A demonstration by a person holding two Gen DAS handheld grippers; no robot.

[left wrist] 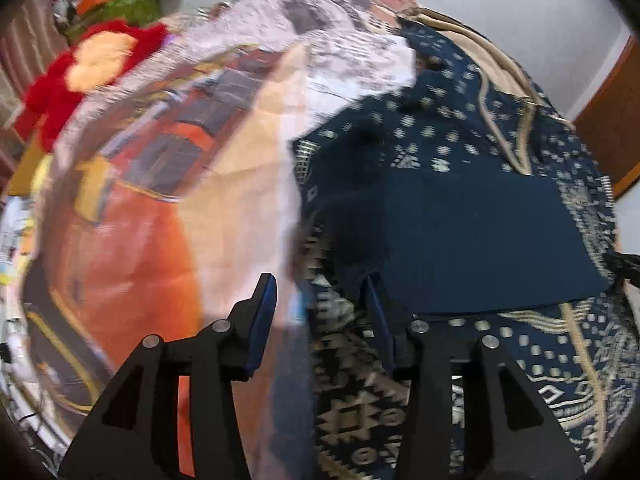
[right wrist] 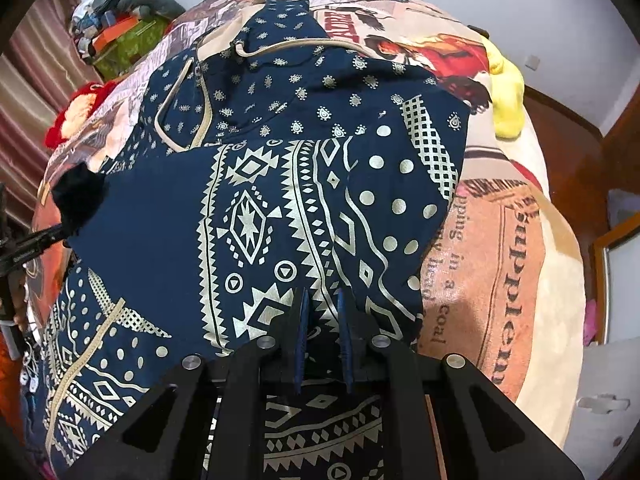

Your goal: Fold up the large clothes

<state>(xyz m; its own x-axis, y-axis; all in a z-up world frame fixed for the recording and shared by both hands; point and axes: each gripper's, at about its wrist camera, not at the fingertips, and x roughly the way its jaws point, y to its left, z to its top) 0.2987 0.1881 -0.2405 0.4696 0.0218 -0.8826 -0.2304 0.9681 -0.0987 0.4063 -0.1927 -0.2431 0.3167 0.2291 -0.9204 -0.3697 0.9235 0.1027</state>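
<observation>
A large navy garment (right wrist: 280, 184) with cream geometric print lies spread on a bed. A plain navy flap (left wrist: 480, 240) of it is folded over the printed part in the left wrist view. My left gripper (left wrist: 320, 288) is open, its jaws wide apart over the garment's left edge, with nothing between them. My right gripper (right wrist: 323, 300) is shut on a raised fold of the garment's near hem. The left gripper (right wrist: 28, 250) shows at the far left edge of the right wrist view.
The bed carries a printed orange, pink and cream cover (right wrist: 500, 248). A red and cream plush toy (left wrist: 80, 76) lies at the far left, a yellow plush (right wrist: 508, 96) at the far right. A pile of clothes and boxes (right wrist: 116, 28) sits behind. Wooden floor (right wrist: 576, 184) lies to the right.
</observation>
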